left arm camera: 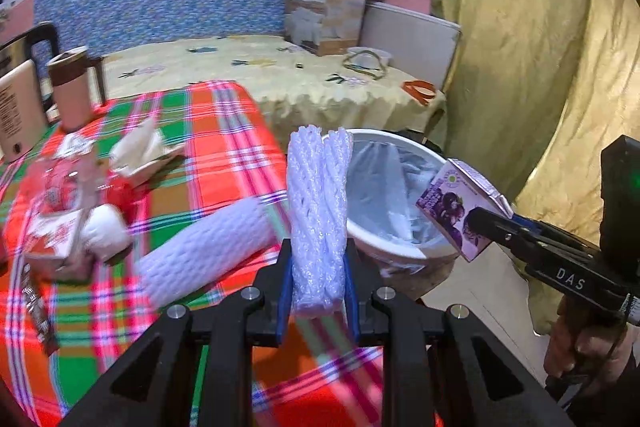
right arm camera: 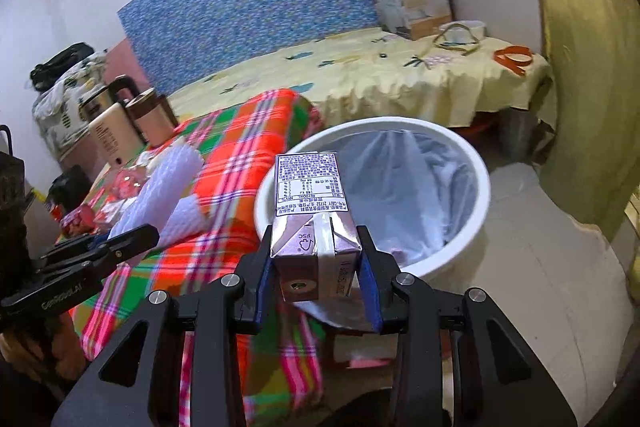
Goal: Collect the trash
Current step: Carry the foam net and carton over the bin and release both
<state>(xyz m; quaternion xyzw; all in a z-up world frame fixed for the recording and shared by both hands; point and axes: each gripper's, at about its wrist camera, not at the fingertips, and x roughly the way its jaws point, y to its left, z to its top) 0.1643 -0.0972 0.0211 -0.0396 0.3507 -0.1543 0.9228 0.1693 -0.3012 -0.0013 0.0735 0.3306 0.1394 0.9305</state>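
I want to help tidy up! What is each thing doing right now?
left gripper: shut on the foam net.
foam net: held upright, squeezed.
right gripper: shut on the purple carton.
purple carton: held near the bin.
bin: open, lined with a bag.
second foam net: lying on the checked cloth.

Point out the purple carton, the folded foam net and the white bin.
purple carton point(right arm camera: 316, 227): right wrist view, its folded end flap.
folded foam net point(left arm camera: 318, 219): left wrist view, middle of the bundle.
white bin point(right arm camera: 472, 163): right wrist view, far right rim.
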